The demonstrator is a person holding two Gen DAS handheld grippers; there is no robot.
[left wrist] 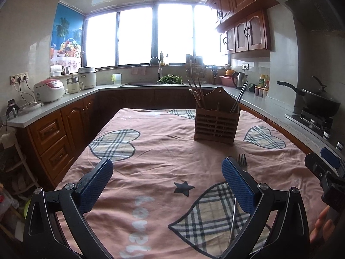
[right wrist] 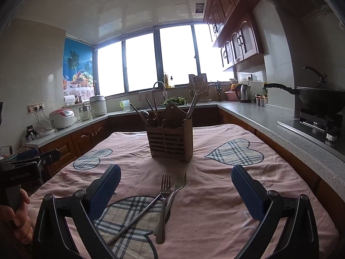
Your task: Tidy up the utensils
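A wooden utensil holder [right wrist: 170,137] stands on the pink cloth, with wooden chopsticks and a spoon in its left part and metal chopsticks in its right part; it also shows in the left wrist view [left wrist: 216,122]. Two metal forks [right wrist: 165,196] and a thin metal chopstick [right wrist: 133,221] lie crossed on the cloth, between my right gripper's open fingers. My right gripper [right wrist: 175,183] is open and empty above them. My left gripper [left wrist: 167,173] is open and empty; a fork [left wrist: 242,161] lies partly hidden behind its right finger.
The table has a pink cloth [left wrist: 161,151] with plaid hearts. Kitchen counters surround it: rice cookers [left wrist: 49,89] at left, a sink [left wrist: 155,83] at the back, a kettle [left wrist: 240,79] and a wok on the stove [right wrist: 321,102] at right.
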